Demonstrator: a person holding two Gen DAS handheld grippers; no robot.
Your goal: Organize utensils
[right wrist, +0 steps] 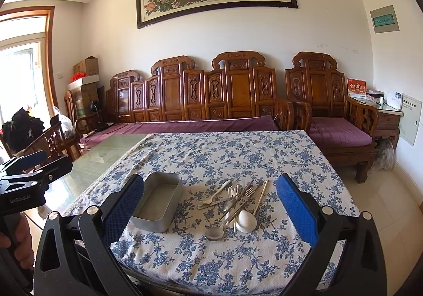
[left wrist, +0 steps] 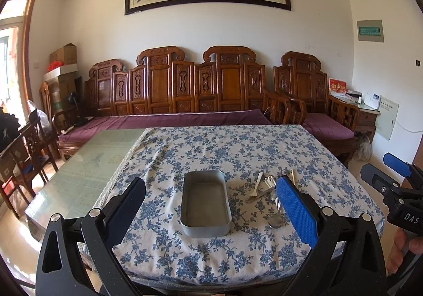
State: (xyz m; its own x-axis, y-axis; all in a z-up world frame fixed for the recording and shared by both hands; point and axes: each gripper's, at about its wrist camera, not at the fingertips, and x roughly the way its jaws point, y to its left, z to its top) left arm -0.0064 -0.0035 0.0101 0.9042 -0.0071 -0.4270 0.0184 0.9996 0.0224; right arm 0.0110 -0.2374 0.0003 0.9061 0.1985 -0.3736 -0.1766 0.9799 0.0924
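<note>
Hovering over the near edge of the table (right wrist: 111,148), the left gripper (left wrist: 211,206) and the right gripper (right wrist: 211,206) both hold their jaws spread wide with nothing between them. A blue-flowered cloth (right wrist: 238,153) covers most of the table, leaving bare glass at 9 o'clock. On the cloth sits a tin (right wrist: 158,202), a shallow metal box with rounded corners and nothing inside; in the left wrist view it lies dead centre between the fingers, in the right wrist view at 9 o'clock of centre. Just beside it at 3 o'clock lies the pile (right wrist: 232,203) of utensils, heaped across one another and apart from the tin: a steel spoon (right wrist: 214,233) with its bowl toward 6 o'clock, a white spoon (right wrist: 246,220) touching it, a fork (right wrist: 247,194), a white fork (right wrist: 215,194) at 10 o'clock of the heap, and what may be chopsticks (right wrist: 261,196) along its 3 o'clock side, though they are too thin to be sure. In the left wrist view the blue right-hand pad (left wrist: 297,210) hides part of the pile. Each camera catches the other gripper at its frame edge, with a hand (right wrist: 15,240) on the grip.
</note>
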